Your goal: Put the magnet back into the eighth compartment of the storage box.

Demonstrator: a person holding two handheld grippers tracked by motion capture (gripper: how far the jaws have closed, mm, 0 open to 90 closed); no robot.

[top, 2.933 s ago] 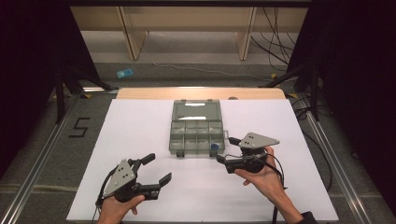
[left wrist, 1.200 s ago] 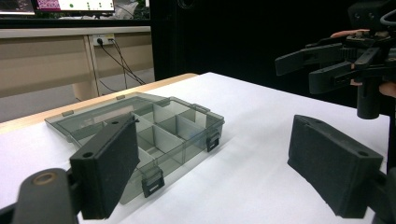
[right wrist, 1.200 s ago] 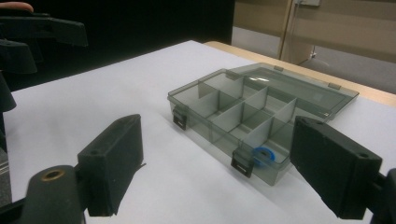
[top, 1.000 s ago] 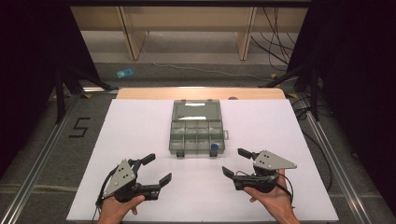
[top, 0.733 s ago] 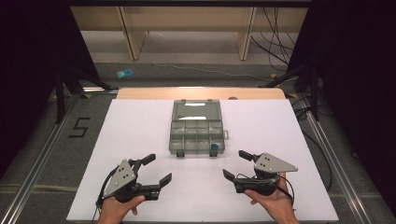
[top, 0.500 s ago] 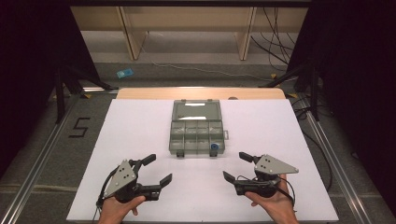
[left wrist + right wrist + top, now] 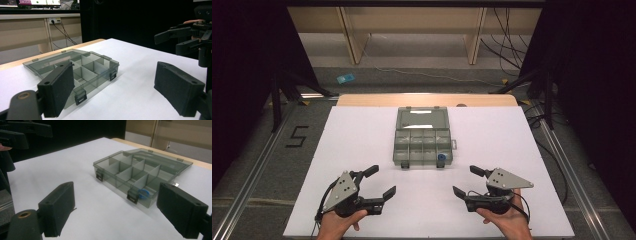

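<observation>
A smoky clear plastic organizer box (image 7: 423,145) lies on the white tabletop (image 7: 512,145), its lid (image 7: 422,118) folded flat behind it. Its compartments look bare except for a small blue item (image 7: 441,157) in the front right one, also seen as a blue ring (image 7: 142,193). My left gripper (image 7: 381,181) rests open near the front edge, left of the box, nothing between its pads (image 7: 58,90). My right gripper (image 7: 465,180) is open too, on the right, pointing at the box (image 7: 135,172) from a short distance. The box (image 7: 82,70) sits ahead of the left jaws.
A wooden strip (image 7: 427,100) borders the white top at the back. On the floor lie a blue object (image 7: 345,78), a "5" marking (image 7: 297,136) and cables (image 7: 512,45). Metal rails (image 7: 252,180) run along both sides. The right gripper (image 7: 185,37) shows at upper right.
The right gripper has drawn back from the box's front right corner toward the near edge and settled there. The left gripper has not moved.
</observation>
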